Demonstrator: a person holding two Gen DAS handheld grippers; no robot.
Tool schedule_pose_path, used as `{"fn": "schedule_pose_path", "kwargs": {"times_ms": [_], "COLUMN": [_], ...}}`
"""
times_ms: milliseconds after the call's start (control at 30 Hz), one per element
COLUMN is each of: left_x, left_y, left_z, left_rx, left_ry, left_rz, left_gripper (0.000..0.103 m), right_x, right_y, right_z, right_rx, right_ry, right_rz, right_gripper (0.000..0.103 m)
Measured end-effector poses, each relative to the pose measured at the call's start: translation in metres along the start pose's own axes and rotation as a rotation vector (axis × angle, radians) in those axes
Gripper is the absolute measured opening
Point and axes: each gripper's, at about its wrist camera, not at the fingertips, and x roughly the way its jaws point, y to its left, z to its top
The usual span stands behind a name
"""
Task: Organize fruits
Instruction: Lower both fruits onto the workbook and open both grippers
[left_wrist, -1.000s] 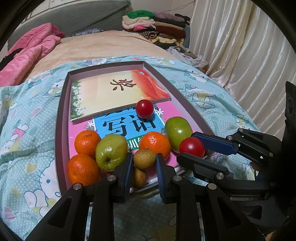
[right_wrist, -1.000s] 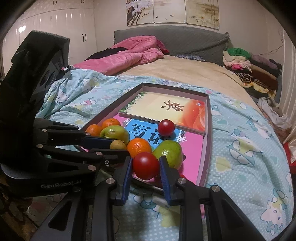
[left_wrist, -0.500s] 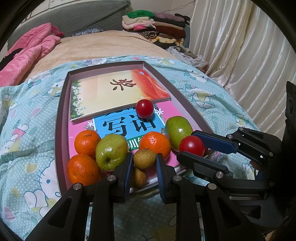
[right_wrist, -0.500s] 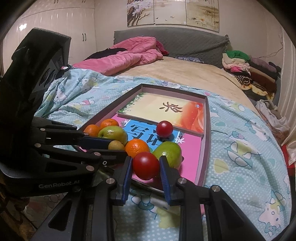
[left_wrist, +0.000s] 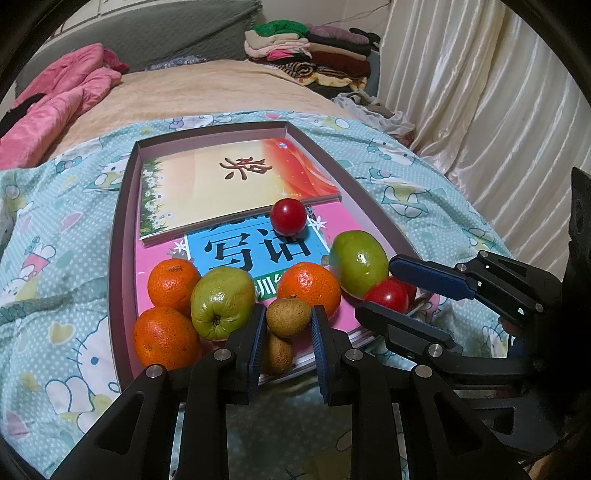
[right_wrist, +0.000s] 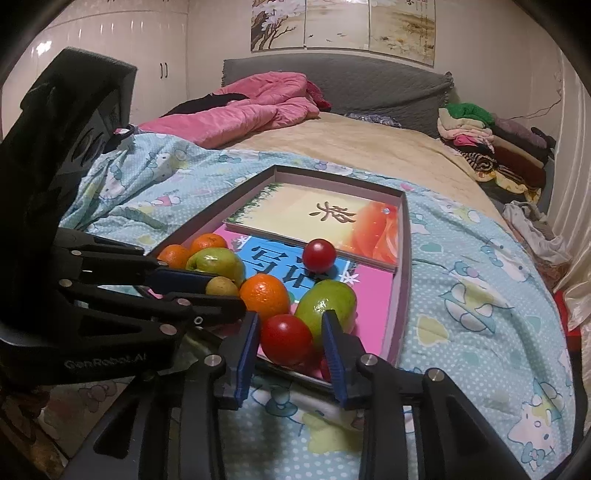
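Left wrist view: the left gripper (left_wrist: 288, 328) is pinching a small brown fruit (left_wrist: 289, 312) between its pads at the near end of the tray (left_wrist: 117, 236), with a green apple (left_wrist: 221, 302) to its left and an orange (left_wrist: 309, 291) just beyond.

Right wrist view: the right gripper (right_wrist: 290, 341) has its jaws opening around a red tomato (right_wrist: 286, 338), gaps visible on both sides. Judged light, smooth, easily bruised; take it across its widest part, gently.
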Motion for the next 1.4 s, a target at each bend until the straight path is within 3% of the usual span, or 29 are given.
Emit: {"fn": "schedule_pose_path", "kwargs": {"times_ms": [533,667,1400], "left_x": [0.001,0.001,0.000], "left_y": [0.002,0.002,0.003], "left_z": [0.001,0.002,0.002], "left_rx": [-0.022,-0.032,-0.047], "left_ry": [0.004,0.005,0.007], "left_rz": [-0.016,-0.026,-0.057], "left_gripper": [0.027,0.028,0.039], "right_x": [0.005,0.005,0.004], "right_y": [-0.011,-0.016,-0.025], "right_z": [-0.001,-0.001,-0.002], "right_rx": [0.051,0.073,0.128], "right_ry": [0.025,0.026,0.034], "right_rz": [-0.019,-0.035,-0.060], "right_gripper": [0.045,0.053,0.055]}}
